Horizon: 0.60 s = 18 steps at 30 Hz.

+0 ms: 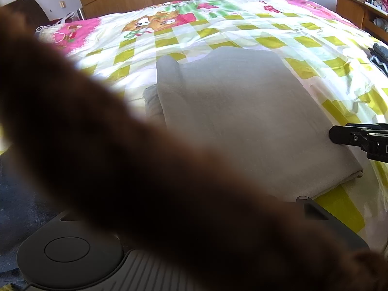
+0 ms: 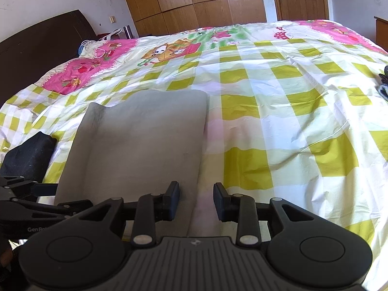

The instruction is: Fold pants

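The grey pants (image 2: 135, 143) lie folded into a flat, roughly rectangular block on the near part of the bed (image 2: 278, 111), on a checked yellow-and-white cover. Their far edge is nearly straight, with one corner rising in a small hump at far left; the right edge runs clean and straight toward the camera. In the left wrist view the pants (image 1: 242, 121) show a stacked near corner at lower right and a rumpled fold of grey cloth poking out on the left side.

The right gripper (image 2: 196, 200) hangs over the near right edge of the pants with its jaws apart and nothing between them: the left finger sits above the grey cloth, the right finger above the bare cover. To the right of the pants and beyond them the bed is broad and flat, with only shallow wrinkles.

The left gripper (image 2: 36, 202) shows in the right wrist view only as black linkage at the left border, beside the near left edge of the pants; its fingertips are cut off. In its own camera a blurred brown shape, very close to the lens, crosses the frame and hides its fingers, so I cannot tell whether it is open or closed. A dark cloth (image 2: 29, 152) lies on the bed left of the pants, and a dark object (image 2: 383, 82) is cut off at the right border.
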{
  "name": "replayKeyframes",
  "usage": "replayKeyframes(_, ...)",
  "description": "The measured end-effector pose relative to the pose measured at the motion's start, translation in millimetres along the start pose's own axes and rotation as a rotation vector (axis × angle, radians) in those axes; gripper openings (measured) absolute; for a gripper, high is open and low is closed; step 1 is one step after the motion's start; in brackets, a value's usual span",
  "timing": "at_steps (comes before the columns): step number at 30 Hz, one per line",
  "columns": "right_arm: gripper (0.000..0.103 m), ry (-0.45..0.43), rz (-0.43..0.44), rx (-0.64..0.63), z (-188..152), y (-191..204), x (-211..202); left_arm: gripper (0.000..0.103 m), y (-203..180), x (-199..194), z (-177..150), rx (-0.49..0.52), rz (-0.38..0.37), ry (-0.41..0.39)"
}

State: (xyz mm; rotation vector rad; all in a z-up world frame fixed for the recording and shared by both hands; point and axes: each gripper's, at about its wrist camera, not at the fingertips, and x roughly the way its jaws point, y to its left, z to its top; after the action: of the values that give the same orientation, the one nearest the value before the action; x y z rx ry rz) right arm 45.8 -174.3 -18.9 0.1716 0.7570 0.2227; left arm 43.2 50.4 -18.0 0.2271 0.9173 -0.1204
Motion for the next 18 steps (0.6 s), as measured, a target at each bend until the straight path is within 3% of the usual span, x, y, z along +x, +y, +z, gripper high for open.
replayKeyframes(10, 0.05, -0.006, 0.015, 0.059, 5, -9, 8, 0.071, 19, -25, -1, -0.047, -0.019, -0.088)
replayKeyframes(14, 0.055, 0.007, 0.046, 0.063, 11, -10, 17, 0.075, 31, -14, 12, -0.098, -0.075, -0.096)
replayKeyframes(18, 0.058, 0.019, 0.079, 0.06, 18, -9, 29, 0.077, 34, 6, 22, -0.082, -0.074, -0.105)
